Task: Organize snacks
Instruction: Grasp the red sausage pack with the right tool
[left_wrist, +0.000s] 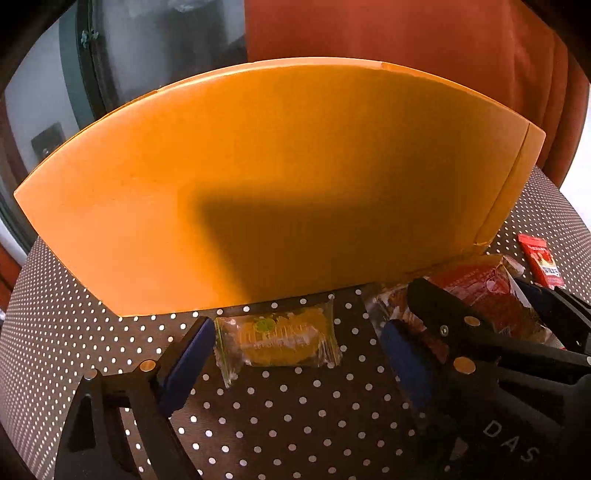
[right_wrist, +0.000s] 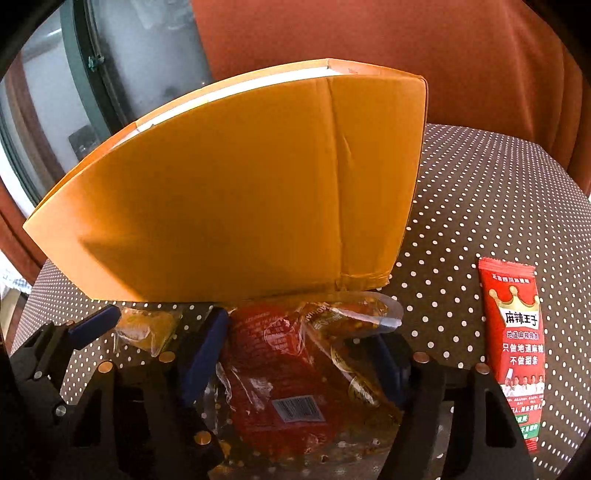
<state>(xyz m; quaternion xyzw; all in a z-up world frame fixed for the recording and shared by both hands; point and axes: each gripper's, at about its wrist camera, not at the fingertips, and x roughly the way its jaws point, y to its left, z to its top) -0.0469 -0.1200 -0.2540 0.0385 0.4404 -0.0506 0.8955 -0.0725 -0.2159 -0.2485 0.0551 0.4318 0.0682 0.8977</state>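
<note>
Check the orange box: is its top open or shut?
Open. In the right wrist view the orange box shows a gap along its top edge, with the pale inner wall visible.

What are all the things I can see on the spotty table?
cardboard box: one, orange-brown, standing at the back of the table.
yellow snack packet: one, clear wrapper with yellow inside, in front of the box, between the left claw's fingers.
red chilli snack bag: one, red and clear, in front of the box, between the right claw's fingers.
red stick packet: one, red with a gold crown, lying alone at the right.
tablecloth: one, brown with white dots, under everything.
curtain: one, rust orange, behind the table.
left claw: one, black with blue pads.
right claw: one, black with blue pads.
</note>
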